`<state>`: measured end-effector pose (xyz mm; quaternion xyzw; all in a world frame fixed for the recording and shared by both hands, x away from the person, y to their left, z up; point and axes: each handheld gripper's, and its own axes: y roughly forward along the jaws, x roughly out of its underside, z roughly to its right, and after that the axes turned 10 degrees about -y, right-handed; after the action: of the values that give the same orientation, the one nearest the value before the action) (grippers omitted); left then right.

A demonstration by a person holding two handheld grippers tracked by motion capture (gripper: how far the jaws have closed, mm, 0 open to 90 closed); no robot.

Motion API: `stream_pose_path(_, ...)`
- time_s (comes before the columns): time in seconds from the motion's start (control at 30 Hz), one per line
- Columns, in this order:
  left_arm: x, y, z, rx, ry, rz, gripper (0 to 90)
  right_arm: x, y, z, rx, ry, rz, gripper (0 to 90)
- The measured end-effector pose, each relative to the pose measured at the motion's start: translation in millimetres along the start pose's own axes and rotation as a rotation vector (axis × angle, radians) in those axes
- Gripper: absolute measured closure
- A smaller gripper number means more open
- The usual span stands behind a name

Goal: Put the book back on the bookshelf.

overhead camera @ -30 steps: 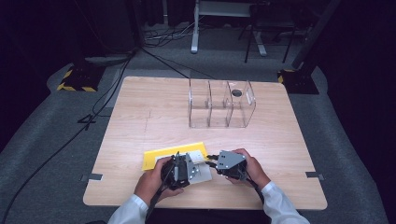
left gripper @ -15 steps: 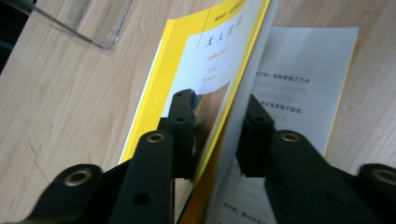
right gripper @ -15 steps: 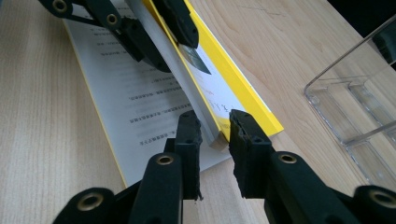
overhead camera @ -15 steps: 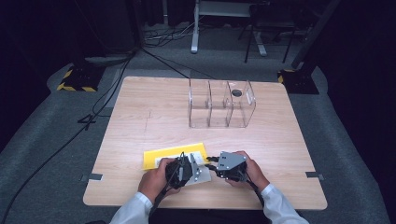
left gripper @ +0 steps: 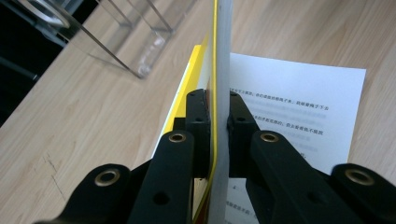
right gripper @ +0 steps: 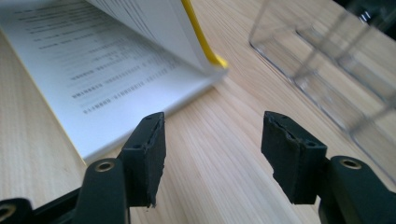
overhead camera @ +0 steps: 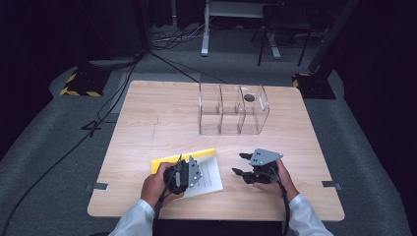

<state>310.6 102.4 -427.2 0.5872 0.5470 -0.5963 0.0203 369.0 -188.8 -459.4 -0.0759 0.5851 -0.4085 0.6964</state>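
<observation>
Yellow booklet at the bench's near edge, left tongs on it, right tongs apart. Left gripper view: tongs clenched on raised cover. Right gripper view: tongs just opening, released, nothing between.

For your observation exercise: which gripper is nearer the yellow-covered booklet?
Left. The left gripper is shut on the booklet; the right gripper stands open beside it, apart.
</observation>
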Motion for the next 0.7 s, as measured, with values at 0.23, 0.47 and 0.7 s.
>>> stream_pose_path(0.23,-7.2,-15.0,-11.4,0.088,-0.085,0.159,83.4,28.6,-3.4,14.7,0.036,0.059,-0.077,40.1)
stream_pose_path(0.47,-13.7,-22.5,-11.8,0.217,-0.1,0.297,83.4,31.8,3.1,21.4,0.012,0.084,-0.054,36.9)
stream_pose_path(0.7,-15.9,-31.3,-13.7,0.35,-0.113,0.397,83.4,18.3,-7.7,22.0,-0.043,0.052,0.07,32.8)
